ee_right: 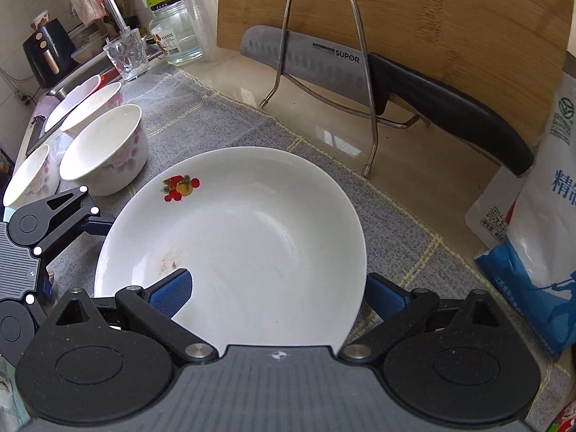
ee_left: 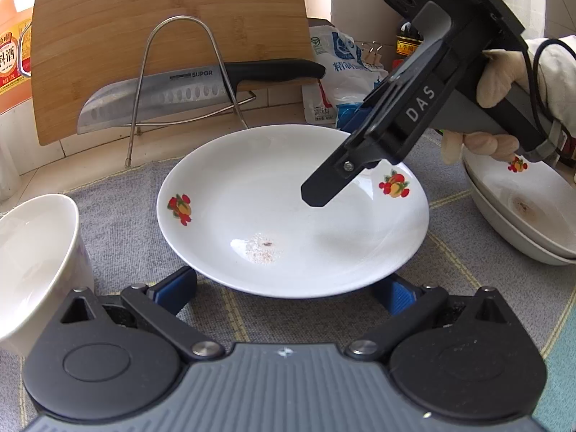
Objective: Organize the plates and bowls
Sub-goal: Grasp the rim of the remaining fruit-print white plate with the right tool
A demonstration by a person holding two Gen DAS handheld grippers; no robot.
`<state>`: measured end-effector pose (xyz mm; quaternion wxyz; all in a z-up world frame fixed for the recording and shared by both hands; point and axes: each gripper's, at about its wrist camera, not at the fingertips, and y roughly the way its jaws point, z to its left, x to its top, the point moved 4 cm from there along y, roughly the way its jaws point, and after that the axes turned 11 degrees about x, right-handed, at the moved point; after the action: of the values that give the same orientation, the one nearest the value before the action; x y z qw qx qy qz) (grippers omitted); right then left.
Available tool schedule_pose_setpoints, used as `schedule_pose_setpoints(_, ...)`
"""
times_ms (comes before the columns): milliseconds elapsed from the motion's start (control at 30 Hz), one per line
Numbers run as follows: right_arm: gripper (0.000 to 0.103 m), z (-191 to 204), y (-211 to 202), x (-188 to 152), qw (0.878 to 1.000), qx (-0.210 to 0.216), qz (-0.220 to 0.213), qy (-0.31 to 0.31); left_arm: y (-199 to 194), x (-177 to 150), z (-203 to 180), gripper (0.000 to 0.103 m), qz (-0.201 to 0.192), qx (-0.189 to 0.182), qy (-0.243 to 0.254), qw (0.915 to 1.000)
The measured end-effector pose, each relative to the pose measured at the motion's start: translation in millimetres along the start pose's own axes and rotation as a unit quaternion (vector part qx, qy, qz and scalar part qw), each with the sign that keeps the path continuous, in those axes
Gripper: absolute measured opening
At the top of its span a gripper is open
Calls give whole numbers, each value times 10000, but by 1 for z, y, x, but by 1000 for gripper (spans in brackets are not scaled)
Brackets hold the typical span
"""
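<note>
The shallow white plate with fruit decals lay flat on the grey woven cloth. The left gripper stood wide, its blue pads either side of the plate's 6 o'clock rim, apparently not touching. The right gripper was also spread wide over the 3 o'clock rim. White floral bowls clustered at 9 o'clock; stacked white plates sat at 3 o'clock.

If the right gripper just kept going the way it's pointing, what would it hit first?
Most likely the white plate: the right gripper already has one finger over the plate's dish and one outside its rim. Exact height above it is hard to judge.
</note>
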<state>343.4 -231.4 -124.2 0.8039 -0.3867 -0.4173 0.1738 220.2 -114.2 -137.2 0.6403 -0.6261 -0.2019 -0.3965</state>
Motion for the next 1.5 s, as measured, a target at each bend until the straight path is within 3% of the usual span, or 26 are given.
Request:
schedule_pose_setpoints(367, 100, -13, 7, 16, 9983, 573, -41, 43, -1, 2, -2, 103, -50, -27, 165, 9998)
schedule_pose_setpoints(1033, 97, -24, 3, 22, 9944, 988, -26, 365, 1, 4, 0, 103, -75, -126, 298, 9994)
schedule_pose_setpoints(1333, 97, -37, 0, 28, 9861, 1361, -49, 949, 2, 4, 1, 103, -104, -136, 319, 9993)
schedule_pose_setpoints(1500, 97, -39, 1, 31, 9852, 1408, -79, 973, 1, 4, 1, 103, -144, -140, 349, 9992)
